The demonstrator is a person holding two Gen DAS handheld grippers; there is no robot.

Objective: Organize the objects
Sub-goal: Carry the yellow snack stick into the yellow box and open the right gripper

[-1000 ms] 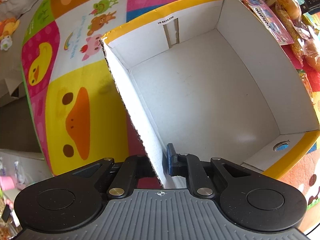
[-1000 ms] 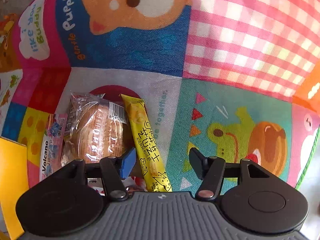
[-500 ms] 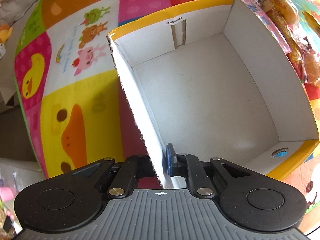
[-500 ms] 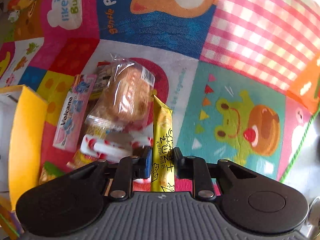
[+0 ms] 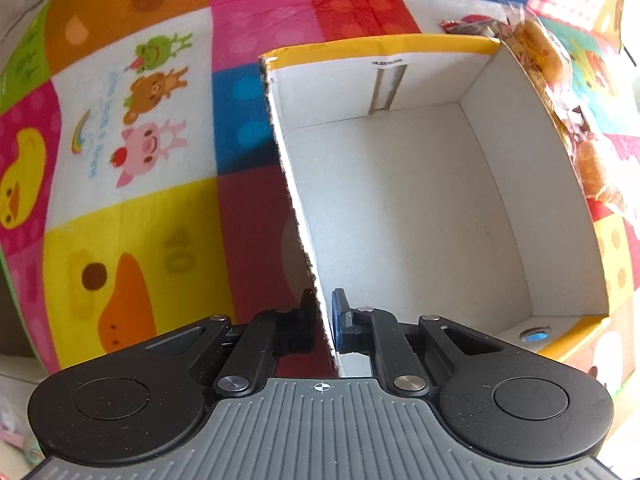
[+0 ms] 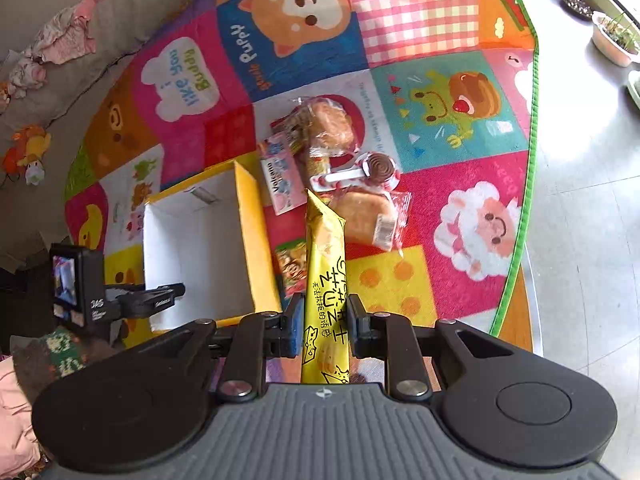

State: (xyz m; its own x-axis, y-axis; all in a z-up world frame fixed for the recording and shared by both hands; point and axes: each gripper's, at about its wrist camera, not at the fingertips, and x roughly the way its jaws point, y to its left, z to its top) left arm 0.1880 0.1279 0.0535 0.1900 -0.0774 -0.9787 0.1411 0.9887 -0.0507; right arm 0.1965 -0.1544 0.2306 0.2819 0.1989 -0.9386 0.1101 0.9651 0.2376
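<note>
My left gripper [image 5: 323, 312] is shut on the left wall of an open cardboard box [image 5: 400, 200], white inside with yellow outer sides. The box holds nothing. It also shows in the right wrist view [image 6: 196, 240], with the left gripper [image 6: 160, 298] at its near wall. My right gripper [image 6: 323, 326] is shut on a long yellow snack packet [image 6: 325, 276] and holds it lifted above the mat. A pile of wrapped snacks [image 6: 340, 168] lies on the mat right of the box: bread buns, a pink Volcano packet, a swirl lollipop.
A colourful cartoon play mat [image 6: 460, 208] covers the floor. Its green edge [image 6: 528, 184] borders grey tile floor with plant pots [image 6: 612, 36] at the far right. A sofa with soft toys [image 6: 32, 152] lies at the left.
My right gripper closed on the yellow packet and lifted it well above the mat. My left gripper kept its hold on the box wall, and the box swung a little.
</note>
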